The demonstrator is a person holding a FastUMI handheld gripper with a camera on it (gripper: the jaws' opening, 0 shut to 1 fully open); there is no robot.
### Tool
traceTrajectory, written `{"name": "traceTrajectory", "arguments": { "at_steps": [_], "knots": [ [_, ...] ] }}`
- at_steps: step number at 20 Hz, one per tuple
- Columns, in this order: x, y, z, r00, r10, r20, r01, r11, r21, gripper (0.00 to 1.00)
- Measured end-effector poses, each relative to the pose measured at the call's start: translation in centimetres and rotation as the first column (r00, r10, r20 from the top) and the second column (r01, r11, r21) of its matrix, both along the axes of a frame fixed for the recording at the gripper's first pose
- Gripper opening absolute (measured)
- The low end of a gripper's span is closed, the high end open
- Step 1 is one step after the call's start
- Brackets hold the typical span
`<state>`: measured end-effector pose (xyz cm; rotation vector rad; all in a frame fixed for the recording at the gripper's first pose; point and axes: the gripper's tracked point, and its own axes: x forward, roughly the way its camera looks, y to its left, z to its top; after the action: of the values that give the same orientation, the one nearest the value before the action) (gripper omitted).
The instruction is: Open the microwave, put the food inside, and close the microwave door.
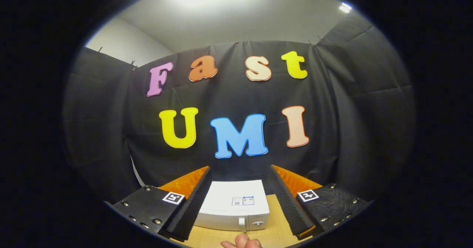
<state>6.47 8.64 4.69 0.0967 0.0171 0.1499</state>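
**Microwave door shut, tool spread and empty**

Booth walled in black cloth, white ceiling with a bright light at top of frame. Wooden bench (275,218) at the bottom carries a white microwave (234,207), bottom centre, seen from above and in front. Its door looks closed, handle and knob on the right part of its front face. No food visible; microwave interior hidden, so this fits either food still to go in or food already inside and door closed again.

Tool (240,198): fingers wide apart, nothing between them but the view down to the microwave. Holding nothing.

Pose: tool held high, well back from the microwave, aimed mostly level at the back wall with a slight downward tilt. A person's fingertips (242,242) show just below the microwave at the very bottom edge.

Risks, if the door has to be opened:
- handle is small; a wide, high approach could miss or slip off it
- pulling could drag the light microwave across the bench
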Motion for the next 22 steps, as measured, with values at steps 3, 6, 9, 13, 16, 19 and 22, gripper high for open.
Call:
{"name": "traceTrajectory", "arguments": {
  "at_steps": [3,6,9,13,16,19,22],
  "knots": [
    [-0.2,-0.4,-1.5,0.999,0.0,-0.037,0.0,1.0,-0.006,0.96],
    [-0.4,-1.8,-3.1,0.998,-0.011,-0.064,0.01,1.0,-0.008,0.96],
    [-0.4,-3.2,-4.1,0.996,-0.027,-0.081,0.028,1.0,0.004,0.96],
    [-0.3,-3.8,-4.4,0.995,-0.023,-0.093,0.025,0.999,0.02,0.96],
    [-0.7,-3.5,-4.2,0.997,-0.001,-0.078,0.001,1.0,0.002,0.96],
    [-0.9,-3.9,-4.1,0.999,0.009,-0.051,-0.011,1.0,-0.028,0.96],
    [-1.1,-4.0,-4.2,0.998,0.024,-0.049,-0.026,0.999,-0.032,0.96]
  ]
}}
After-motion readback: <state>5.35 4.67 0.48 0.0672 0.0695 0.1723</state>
